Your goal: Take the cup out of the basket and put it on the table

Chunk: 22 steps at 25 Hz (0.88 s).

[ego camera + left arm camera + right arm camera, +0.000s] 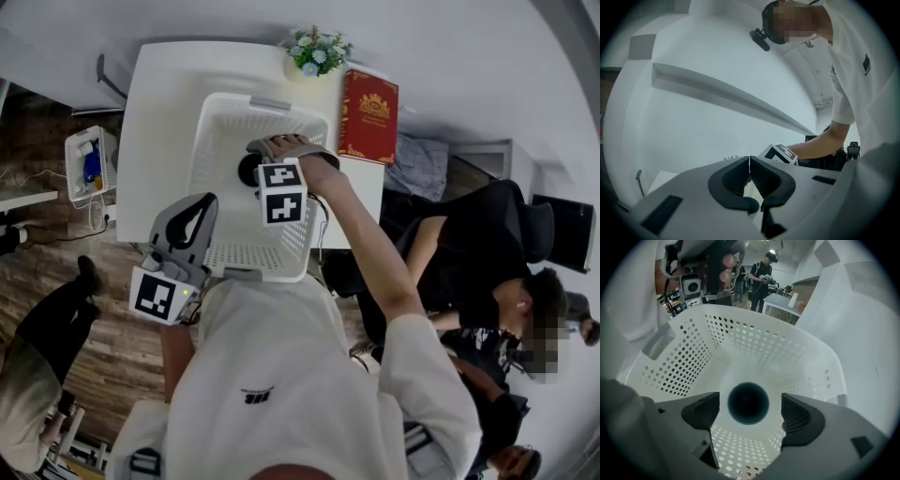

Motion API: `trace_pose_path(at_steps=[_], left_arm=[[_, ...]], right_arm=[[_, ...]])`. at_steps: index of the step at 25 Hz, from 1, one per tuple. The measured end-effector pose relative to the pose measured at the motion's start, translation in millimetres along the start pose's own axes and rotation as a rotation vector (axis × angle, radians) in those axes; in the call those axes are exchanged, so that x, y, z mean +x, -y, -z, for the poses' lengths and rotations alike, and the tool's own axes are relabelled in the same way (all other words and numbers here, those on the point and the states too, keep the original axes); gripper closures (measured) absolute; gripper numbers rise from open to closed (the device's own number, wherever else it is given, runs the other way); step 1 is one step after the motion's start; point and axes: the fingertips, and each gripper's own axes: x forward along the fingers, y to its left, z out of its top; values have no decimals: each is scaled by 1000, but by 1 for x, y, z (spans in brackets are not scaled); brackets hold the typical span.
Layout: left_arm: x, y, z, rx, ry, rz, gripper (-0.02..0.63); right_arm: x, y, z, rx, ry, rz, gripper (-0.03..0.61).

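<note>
A dark cup (pixel 248 169) lies on its side inside the white perforated basket (pixel 225 122), which stands on the white table (pixel 164 103). My right gripper (pixel 255 161) reaches down into the basket at the cup. In the right gripper view the cup (pixel 748 403) shows its dark round mouth between the two jaws of the right gripper (pixel 750 405), which stand wide on either side with a gap to the cup; the basket wall (pixel 693 352) rises behind. My left gripper (pixel 200 204) hangs outside the basket's left side, its jaws closed together and empty (pixel 749 161).
A red book (pixel 368 116) and a small pot of flowers (pixel 317 52) sit at the table's far right. A person in black (pixel 469 253) sits to the right of the table. A small white stand (pixel 89 164) is on the floor at left.
</note>
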Motion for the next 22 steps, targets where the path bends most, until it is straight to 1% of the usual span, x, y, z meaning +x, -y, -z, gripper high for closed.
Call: trace_pose_path(at_steps=[6,13,17,22], left_arm=[[0,0,0,-5,2,-9,598],[-1,-1,1,-7,0,-17,600],[0,-2,0,-7,-1,-20,600],[0,-3,0,-1,2,-18,598]], right_arm=[[21,-4,7,-30,-74,-57,170],[37,-7,17,-43,-143,-97,169],[41,-3,23,-81,-186,-78,172],[41,-3,20,-96,-171,-62,196]])
